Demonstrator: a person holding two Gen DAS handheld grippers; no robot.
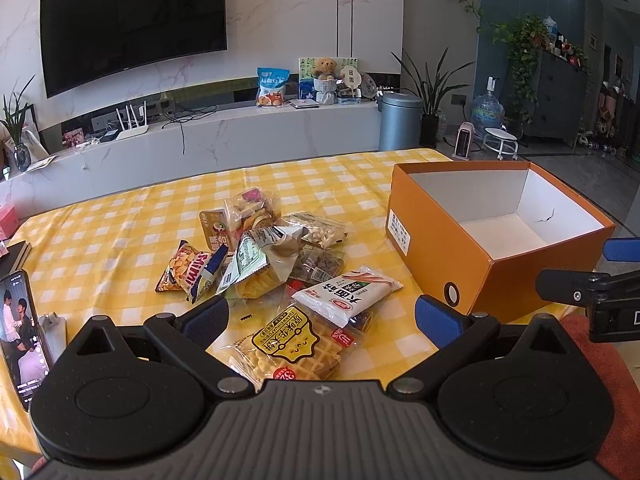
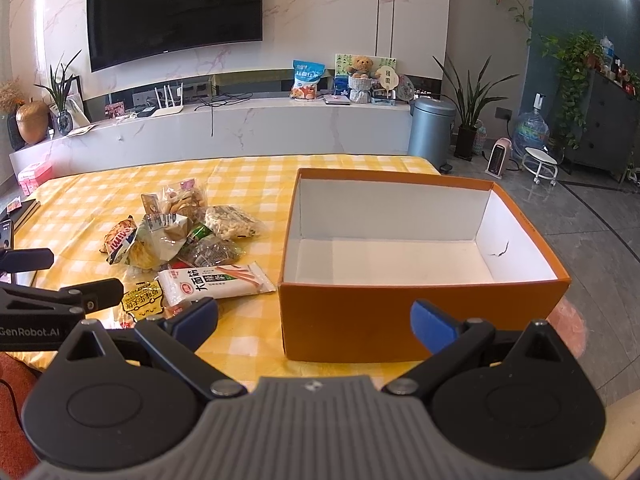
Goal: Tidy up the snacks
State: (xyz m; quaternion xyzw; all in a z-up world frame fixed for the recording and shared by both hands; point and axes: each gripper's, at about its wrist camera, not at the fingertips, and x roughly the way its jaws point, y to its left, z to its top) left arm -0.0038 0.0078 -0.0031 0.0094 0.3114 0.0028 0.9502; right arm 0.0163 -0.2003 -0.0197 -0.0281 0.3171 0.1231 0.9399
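Observation:
A pile of snack packets (image 1: pixel 264 256) lies on the yellow checked tablecloth (image 1: pixel 120 224). Nearest me are a waffle packet (image 1: pixel 288 344) and a white packet with red sticks (image 1: pixel 348 292). My left gripper (image 1: pixel 320 320) hovers open just above the waffle packet, holding nothing. To the right stands an open orange box (image 1: pixel 492 276), white inside and empty. In the right wrist view the box (image 2: pixel 420 312) sits straight ahead and the snack pile (image 2: pixel 180 236) lies left of it. My right gripper (image 2: pixel 316 320) is open in front of the box's near wall, holding nothing.
A phone (image 1: pixel 22 336) with a lit screen leans at the table's left edge, near a dark book (image 1: pixel 14 254). Beyond the table are a white TV console (image 1: pixel 240 136), a grey bin (image 1: pixel 400 120) and plants. An orange-red cushion (image 1: pixel 600 360) lies at the near right.

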